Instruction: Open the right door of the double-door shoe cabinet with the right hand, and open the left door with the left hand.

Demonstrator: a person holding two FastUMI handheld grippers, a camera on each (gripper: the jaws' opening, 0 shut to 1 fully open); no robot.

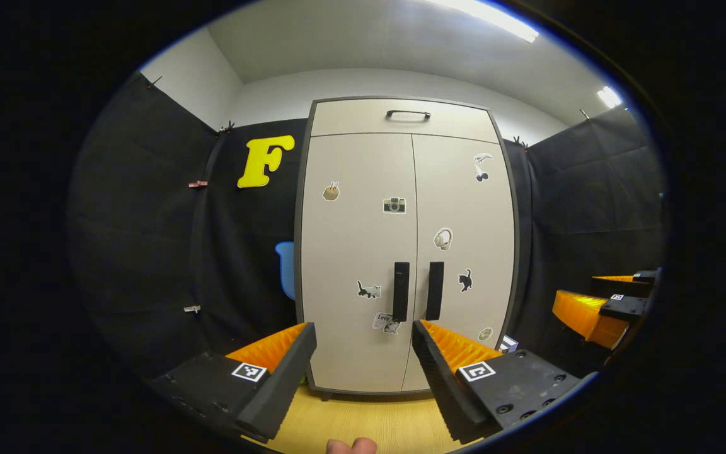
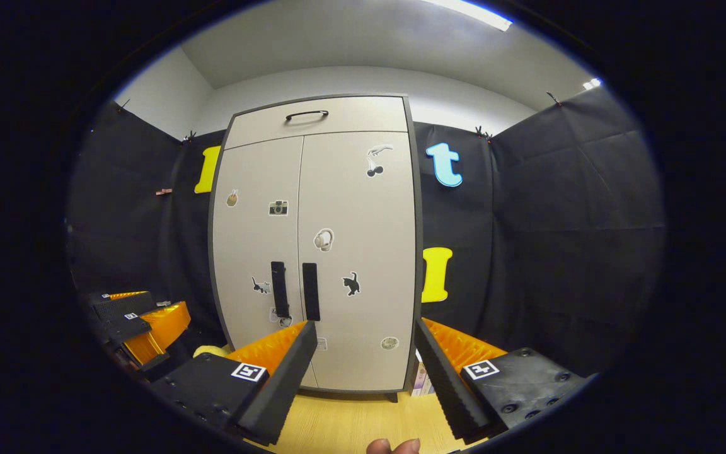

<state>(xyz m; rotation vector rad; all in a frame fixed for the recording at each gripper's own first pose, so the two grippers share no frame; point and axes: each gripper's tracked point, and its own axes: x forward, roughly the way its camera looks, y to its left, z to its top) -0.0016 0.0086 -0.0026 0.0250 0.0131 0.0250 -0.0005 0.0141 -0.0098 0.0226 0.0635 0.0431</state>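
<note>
Plainly both doors are shut and neither handle is touched yet; the shoe cabinet [image 1: 363,252] stands upright at the far side of the booth on a wooden floor [image 1: 363,422], with a top drawer [image 1: 404,118] above the two doors; going left to right in the left gripper view, the left gripper [image 1: 363,334] hangs wide open and holds nothing, the left door [image 1: 357,252] carries its dark vertical handle [image 1: 401,291] just beside the centre seam, then the right door's handle [image 1: 434,290] sits on the right door [image 1: 464,252], and the right gripper [image 1: 596,309] waits near the right edge; in the right gripper view that right gripper [image 2: 363,334] is likewise spread wide and empty, well short of the cabinet; as I judge it, the step in hand is the right hand's approach; it should aim left toward the right door's handle [image 2: 311,291], set one finger each side of the bar, close firmly, then pull along the door's arc rather than straight back, keeping clear of the left handle close beside it
</note>
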